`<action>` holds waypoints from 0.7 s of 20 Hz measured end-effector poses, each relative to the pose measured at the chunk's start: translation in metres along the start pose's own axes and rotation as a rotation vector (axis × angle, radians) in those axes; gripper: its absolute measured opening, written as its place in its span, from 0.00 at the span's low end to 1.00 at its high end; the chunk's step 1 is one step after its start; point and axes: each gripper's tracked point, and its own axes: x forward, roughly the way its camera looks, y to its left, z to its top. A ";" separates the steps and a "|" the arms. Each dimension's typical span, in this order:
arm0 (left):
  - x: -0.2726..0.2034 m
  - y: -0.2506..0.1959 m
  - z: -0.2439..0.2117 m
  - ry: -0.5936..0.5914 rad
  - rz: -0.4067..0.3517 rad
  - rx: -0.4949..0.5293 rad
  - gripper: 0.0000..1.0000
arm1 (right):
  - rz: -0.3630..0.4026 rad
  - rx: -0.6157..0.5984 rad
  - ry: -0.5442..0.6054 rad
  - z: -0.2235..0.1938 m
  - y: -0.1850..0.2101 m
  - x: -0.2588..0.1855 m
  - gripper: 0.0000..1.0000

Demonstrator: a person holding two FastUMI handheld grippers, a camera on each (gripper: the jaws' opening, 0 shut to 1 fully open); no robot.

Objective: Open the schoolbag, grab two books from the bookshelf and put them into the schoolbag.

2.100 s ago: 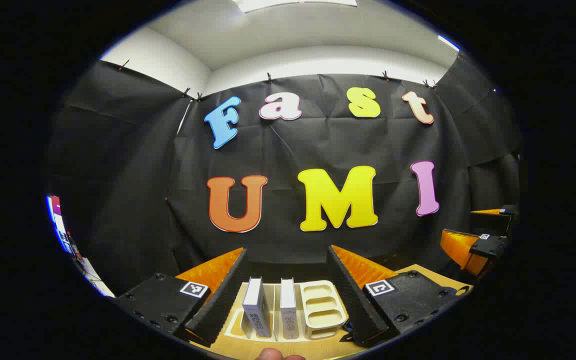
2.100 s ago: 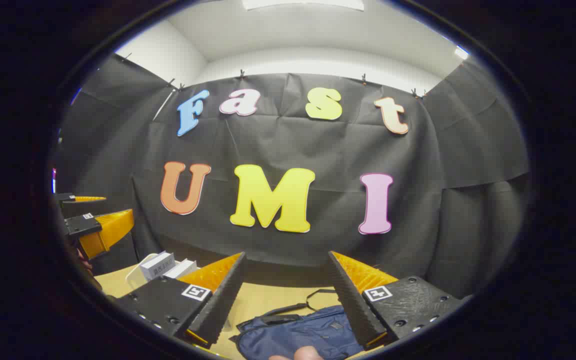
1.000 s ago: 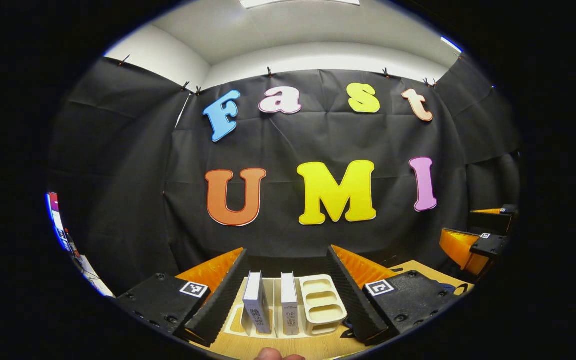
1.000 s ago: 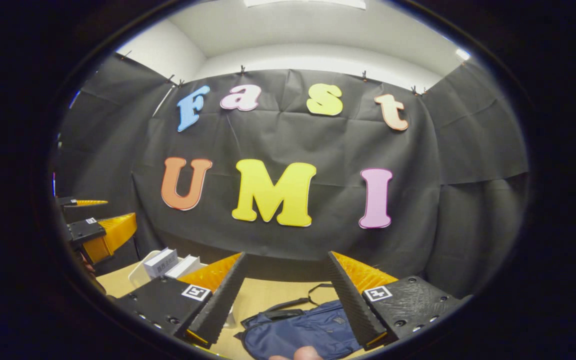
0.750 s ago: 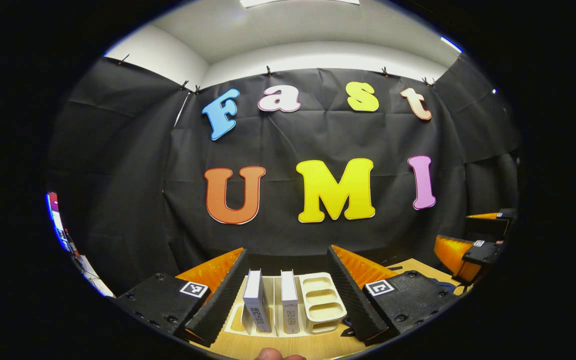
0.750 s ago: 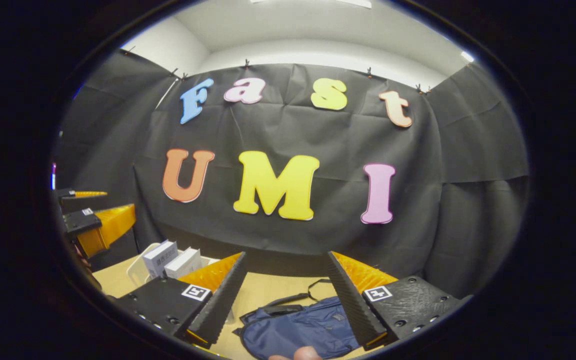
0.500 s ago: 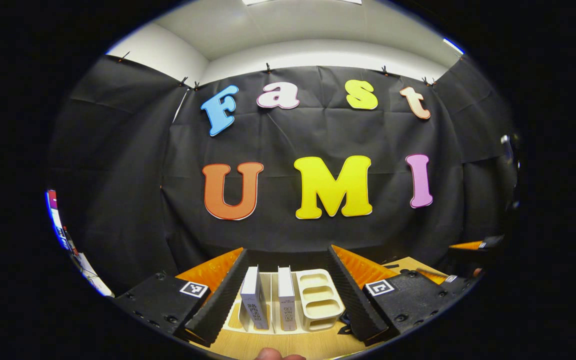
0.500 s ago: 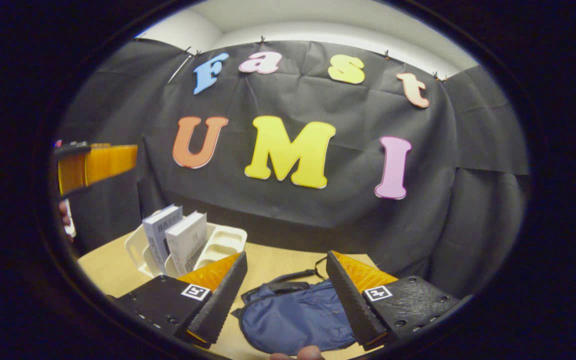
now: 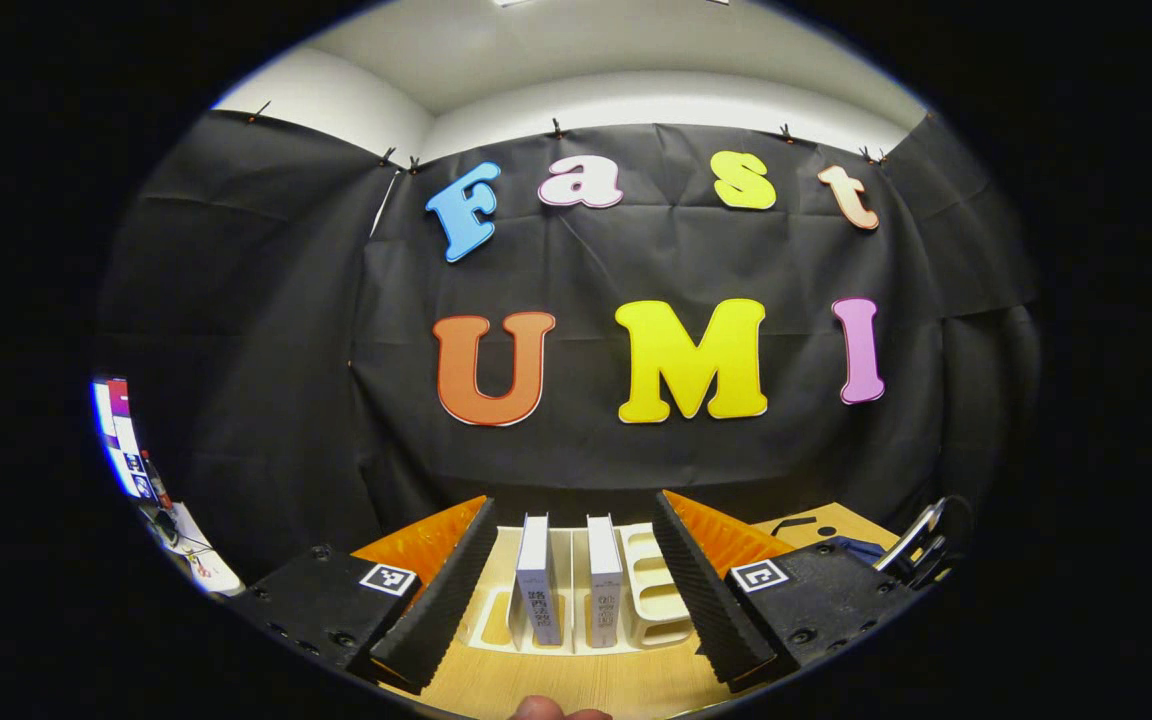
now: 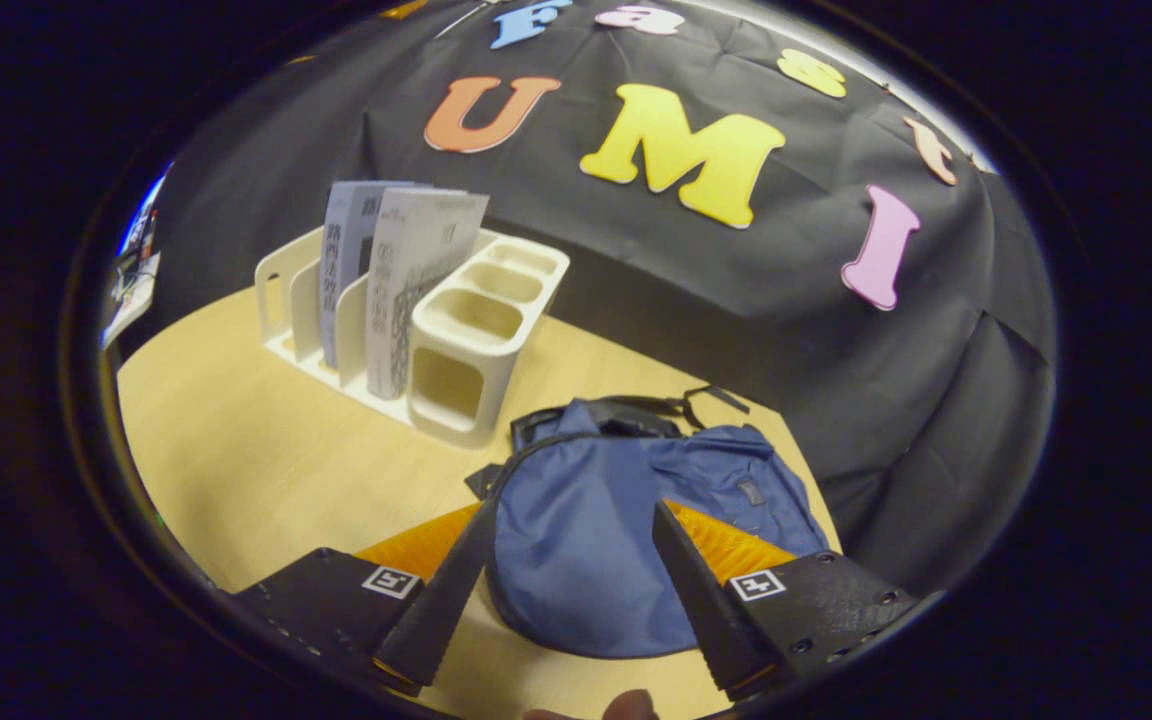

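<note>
Right gripper (image 10: 568, 585) hangs over the blue schoolbag (image 10: 626, 510), jaws apart, nothing between them. Bag lies flat on the bench (image 10: 266, 450) toward its back-right part, looks zipped shut, straps bunched at the end nearest the booth wall. Left gripper (image 9: 570, 575) is also spread wide and empty, aimed at the white bookshelf (image 9: 636, 600), which sits just beside the bag's strap end, toward the back-left of the bench. Two books (image 10: 396, 280) stand upright in adjacent slots. Step in hand, I'd say: open the bag. Zipper pull is too small to make out, so find it along the seam before committing. Pinch only the pull tab, not the fabric, and drag along the zipper line, not upward, or the limp bag will lift and slide. Pinning the bag with the left gripper would likely help. Open it wide enough for a book to go in flat.
</note>
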 end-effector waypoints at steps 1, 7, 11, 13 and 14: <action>-0.002 0.004 -0.002 0.010 0.008 0.002 0.98 | 0.003 -0.010 0.025 -0.011 0.005 0.006 0.96; -0.010 0.028 -0.005 0.025 0.046 0.015 0.98 | -0.058 -0.083 0.118 -0.049 0.013 0.034 0.96; -0.009 0.035 -0.008 0.037 0.054 0.014 0.98 | -0.139 -0.140 0.094 -0.046 0.006 0.034 0.93; -0.008 0.036 -0.009 0.045 0.052 0.013 0.98 | -0.194 -0.184 0.090 -0.045 0.000 0.034 0.94; -0.008 0.035 -0.011 0.049 0.048 0.015 0.98 | -0.212 -0.199 0.093 -0.047 0.001 0.036 0.94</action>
